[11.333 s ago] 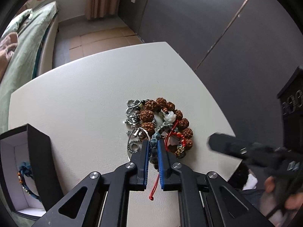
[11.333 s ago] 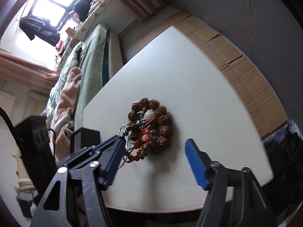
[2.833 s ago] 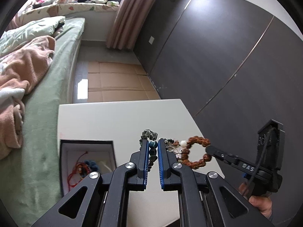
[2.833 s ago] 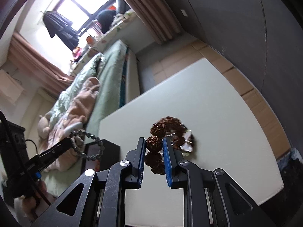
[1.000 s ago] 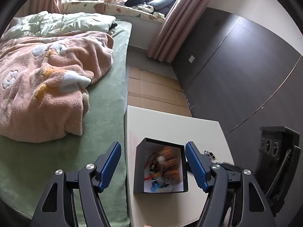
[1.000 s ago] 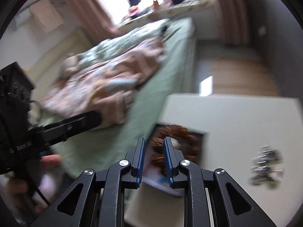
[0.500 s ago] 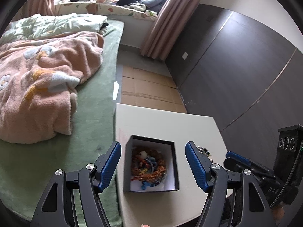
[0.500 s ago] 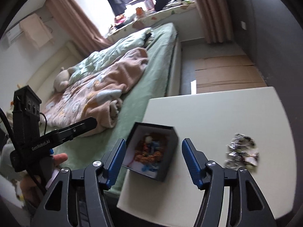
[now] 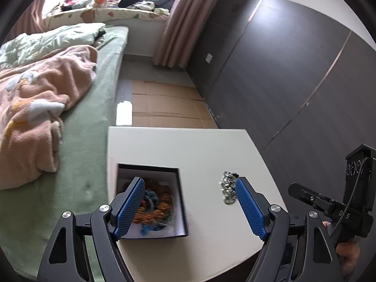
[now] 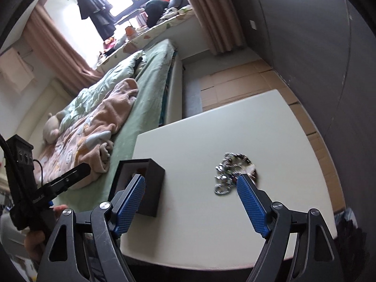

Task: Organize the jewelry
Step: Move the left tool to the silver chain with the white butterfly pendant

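Note:
A black jewelry box (image 9: 181,202) with a white lining sits at the left edge of the white table (image 9: 188,148). Inside it lie brown bead, red and blue bracelets (image 9: 157,202). A silver chain piece (image 9: 228,189) lies loose on the table to the right of the box; it also shows in the right wrist view (image 10: 231,171). My left gripper (image 9: 189,208) is open and empty above the table between box and chain. My right gripper (image 10: 190,208) is open and empty, with the box (image 10: 150,188) by its left finger.
A bed with a green sheet (image 9: 77,164) and a pink blanket (image 9: 35,108) runs along the table's left side. A dark wall (image 9: 293,82) stands at the right. Cardboard (image 9: 164,103) covers the floor beyond the table.
The right gripper let the brown bead bracelet go into the box and opened. Both grippers have since swung right, bringing the silver chain closer to their right fingers.

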{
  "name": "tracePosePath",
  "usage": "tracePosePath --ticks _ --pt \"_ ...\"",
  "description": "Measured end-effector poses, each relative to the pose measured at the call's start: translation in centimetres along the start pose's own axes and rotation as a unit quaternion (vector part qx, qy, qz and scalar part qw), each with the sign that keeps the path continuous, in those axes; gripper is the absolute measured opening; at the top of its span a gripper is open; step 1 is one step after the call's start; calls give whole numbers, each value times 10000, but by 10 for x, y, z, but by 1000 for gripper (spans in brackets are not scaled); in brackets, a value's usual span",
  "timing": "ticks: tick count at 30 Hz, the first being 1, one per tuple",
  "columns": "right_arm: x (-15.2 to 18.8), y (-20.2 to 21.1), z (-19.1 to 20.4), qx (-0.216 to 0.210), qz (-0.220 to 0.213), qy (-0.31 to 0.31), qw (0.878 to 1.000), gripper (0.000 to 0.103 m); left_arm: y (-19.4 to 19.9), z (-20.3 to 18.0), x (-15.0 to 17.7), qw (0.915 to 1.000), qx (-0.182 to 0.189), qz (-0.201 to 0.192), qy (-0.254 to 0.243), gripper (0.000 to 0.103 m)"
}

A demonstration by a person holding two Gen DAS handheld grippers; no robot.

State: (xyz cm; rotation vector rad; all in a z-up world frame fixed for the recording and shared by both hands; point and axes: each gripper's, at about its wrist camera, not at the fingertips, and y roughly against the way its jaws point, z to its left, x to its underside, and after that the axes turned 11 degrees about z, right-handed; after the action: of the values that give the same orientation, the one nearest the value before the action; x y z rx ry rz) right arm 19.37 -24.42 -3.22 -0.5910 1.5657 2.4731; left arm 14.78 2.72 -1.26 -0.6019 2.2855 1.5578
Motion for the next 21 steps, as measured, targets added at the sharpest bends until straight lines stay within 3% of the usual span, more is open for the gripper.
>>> tracePosePath --ticks 9,13,18,21 --pt "18 5 -42 196 -155 -598 9979 80 -29 -42 -1 9990 -164 192 -380 80" --pt "22 -4 -65 250 83 -1012 9945 80 -46 -56 0 9983 -50 335 -484 80" --pt "23 -11 -83 18 251 -1294 9913 81 -74 -71 -1 9967 -21 598 -548 81" --pt "23 -13 -87 57 272 -1364 9903 99 -90 -76 -2 9956 -3 803 -481 85"
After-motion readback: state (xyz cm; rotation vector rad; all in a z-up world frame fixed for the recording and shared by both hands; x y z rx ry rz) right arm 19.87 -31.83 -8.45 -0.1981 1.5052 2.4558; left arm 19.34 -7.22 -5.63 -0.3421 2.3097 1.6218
